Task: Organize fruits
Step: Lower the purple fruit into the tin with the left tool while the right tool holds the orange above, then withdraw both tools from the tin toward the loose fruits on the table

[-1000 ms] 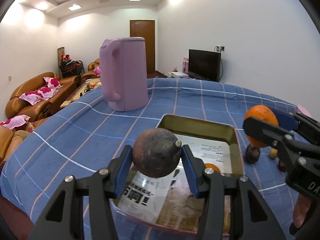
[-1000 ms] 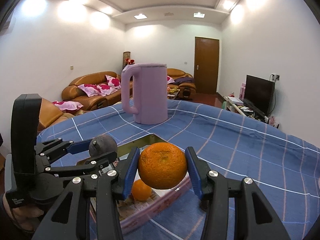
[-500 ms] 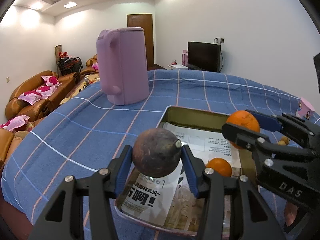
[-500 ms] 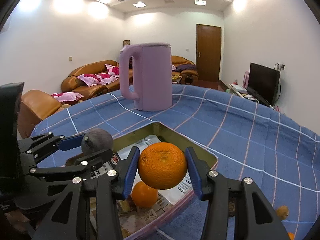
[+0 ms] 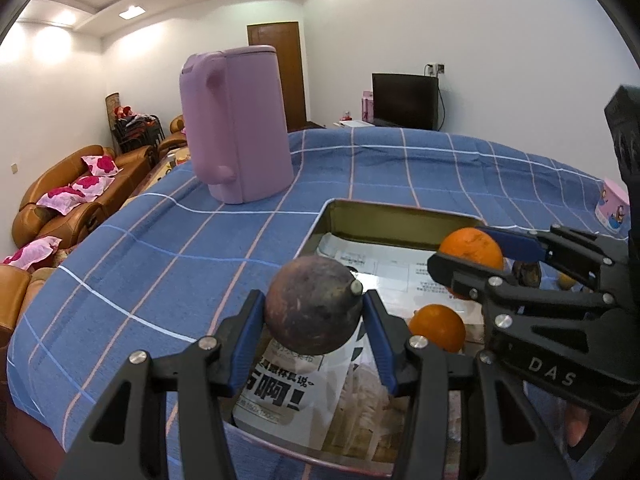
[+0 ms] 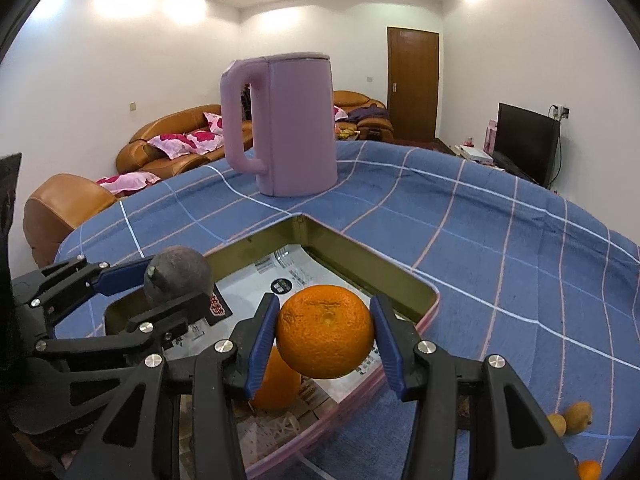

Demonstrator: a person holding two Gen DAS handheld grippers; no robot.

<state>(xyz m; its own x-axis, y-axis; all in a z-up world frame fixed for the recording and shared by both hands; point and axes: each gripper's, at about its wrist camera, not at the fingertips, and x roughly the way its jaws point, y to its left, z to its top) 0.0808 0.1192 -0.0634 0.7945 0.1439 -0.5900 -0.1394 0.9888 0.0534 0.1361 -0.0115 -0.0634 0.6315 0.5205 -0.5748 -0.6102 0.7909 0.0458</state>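
Observation:
My left gripper (image 5: 314,300) is shut on a dark brownish-purple round fruit (image 5: 308,320), held above the near left part of a metal tray (image 5: 400,210) lined with printed paper. My right gripper (image 6: 325,320) is shut on an orange (image 6: 325,332) over the tray's right half. A second orange (image 5: 438,326) lies in the tray, beneath and between the two grippers. The left wrist view has the right gripper (image 5: 468,250) coming in from the right. The right wrist view has the left gripper (image 6: 178,280) at lower left with the dark fruit (image 6: 180,270).
A tall lilac kettle (image 5: 240,128) stands on the blue checked cloth behind the tray. Small yellow fruits (image 6: 576,418) and another orange (image 6: 590,470) lie on the cloth right of the tray, with a dark fruit (image 5: 526,272). A pink cup (image 5: 612,208) stands far right.
The right gripper has carried its orange down and in over the tray, closer to the left gripper. The left gripper has hardly moved. Both grips are unchanged.

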